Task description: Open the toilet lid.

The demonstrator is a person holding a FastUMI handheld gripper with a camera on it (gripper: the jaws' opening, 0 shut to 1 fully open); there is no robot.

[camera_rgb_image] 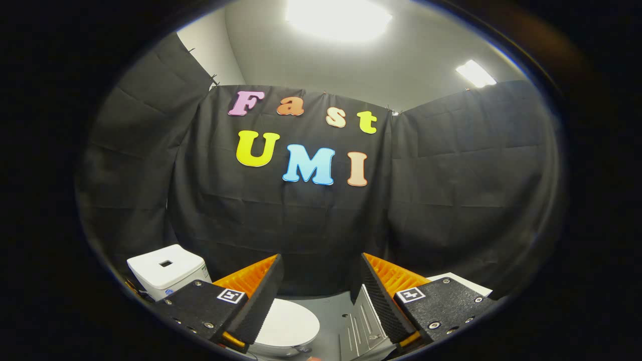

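Observation:
A white toilet stands low beyond my left finger. Its lid (pixel 291 323) lies flat and closed over the bowl, and its boxy white tank (pixel 168 268) rises behind and to the left. My gripper (pixel 320 273) hovers above the toilet, pointing toward the black cloth wall. Its two orange-and-black fingers (pixel 251 288) are spread wide apart with nothing between them. The lid sits below and just ahead of the left finger, partly hidden by it.
A ribbed grey metal piece (pixel 363 326) lies on the grey floor by the right finger. A white flat edge (pixel 464 281) shows behind the right finger. Black cloth walls close the booth on all sides.

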